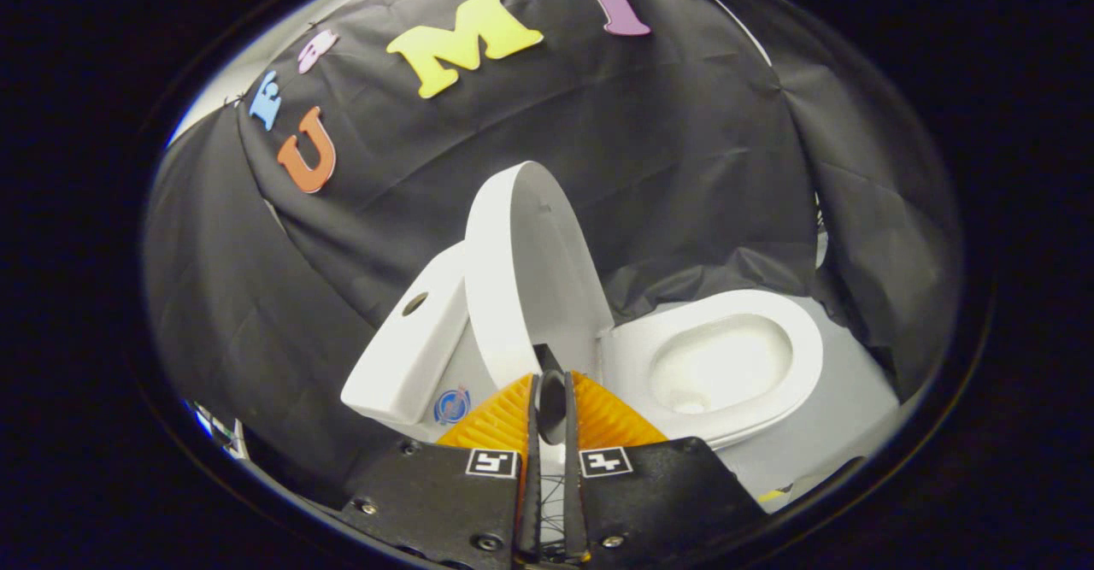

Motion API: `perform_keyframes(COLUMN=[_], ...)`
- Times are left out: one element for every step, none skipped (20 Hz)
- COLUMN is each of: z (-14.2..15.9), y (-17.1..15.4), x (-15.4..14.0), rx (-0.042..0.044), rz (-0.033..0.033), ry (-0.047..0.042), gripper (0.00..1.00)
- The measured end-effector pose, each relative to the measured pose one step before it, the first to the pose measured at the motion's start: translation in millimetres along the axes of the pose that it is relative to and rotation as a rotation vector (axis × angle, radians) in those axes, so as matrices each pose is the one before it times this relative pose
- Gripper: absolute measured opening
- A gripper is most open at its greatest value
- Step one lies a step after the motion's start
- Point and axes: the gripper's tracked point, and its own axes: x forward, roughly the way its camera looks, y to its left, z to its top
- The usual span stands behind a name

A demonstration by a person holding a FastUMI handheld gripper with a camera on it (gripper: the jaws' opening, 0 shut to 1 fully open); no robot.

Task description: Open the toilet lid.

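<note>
- Toilet lid (534,271): we see it raised upright, leaning towards the tank (410,339), with the seat (726,365) and bowl uncovered beside it.
- Gripper (551,399): our fingers are nearly together just before the lid's lower edge, gripping nothing we can see.

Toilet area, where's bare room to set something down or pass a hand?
Bare patch: the pale floor beyond the seat, up to the black cloth wall. Crowded: the raised lid leans near the tank, with the nearly closed tongs at its lower edge.
</note>
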Motion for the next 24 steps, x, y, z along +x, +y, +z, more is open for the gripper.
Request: perform_keyframes(z=[-2.16, -2.99, -1.42, -1.47, -2.15, -1.85, -1.14, -2.68, -1.4, -2.71, -0.5, -2.48, -1.34, 0.03, 0.58, -2.26, -1.49, -1.27, -0.25, -0.87, -0.73, -0.94, 0.59, 0.83], y=[7.16, 6.84, 6.4, 5.38, 4.95, 4.3, 4.55, 4.33, 4.11, 3.23, 3.21, 3.86, 4.09, 3.4, 1.95, 2.32, 1.96, 1.14, 1.04, 2.79, 1.74, 0.73, 1.74, 1.65], x=[1.46, 2.71, 1.75, 2.27, 1.23, 2.1, 1.65, 1.42, 1.51, 1.74, 1.25, 2.1, 1.49, 1.33, 0.02, 0.4, -0.56, 0.22, 0.02, 0.18, 0.23, 1.19, 0.06, 0.84], rx=[-0.01897, -0.02284, -0.01652, -0.00981, -0.00409, -0.00579, -0.00582, -0.00966, -0.01264, -0.01512, -0.01294, -0.01285, -0.00901, -0.01265, -0.01238, -0.0115, -0.00935, -0.01034, -0.00922, -0.00594, -0.00549, -0.00512, -0.01103, -0.01621], rz=[0.00149, -0.00085, 0.00018, 0.00091, 0.00157, 0.00113, -0.00007, -0.00057, -0.0026, -0.00523, -0.00629, -0.00279, -0.0007, -0.00563, -0.00875, -0.00684, -0.00578, -0.00599, -0.00569, -0.00335, -0.00135, -0.00139, -0.00337, -0.01126], ry=[0.00229, 0.00115, 0.00201, 0.00151, 0.0013, 0.00073, 0.00001, 0.00089, -0.00013, -0.00066, -0.00076, 0.00153, 0.00128, -0.00277, -0.00461, -0.00284, -0.00348, -0.00242, -0.00375, 0.00019, 0.00119, 0.0015, -0.00041, -0.00551], gripper=[0.14, 0.13, 0.14, 0.14, 0.14, 0.14, 0.14, 0.14, 0.14, 0.14, 0.14, 0.14, 0.14, 0.14, 0.14, 0.14, 0.14, 0.14, 0.14, 0.14, 0.14, 0.14, 0.14, 0.14])
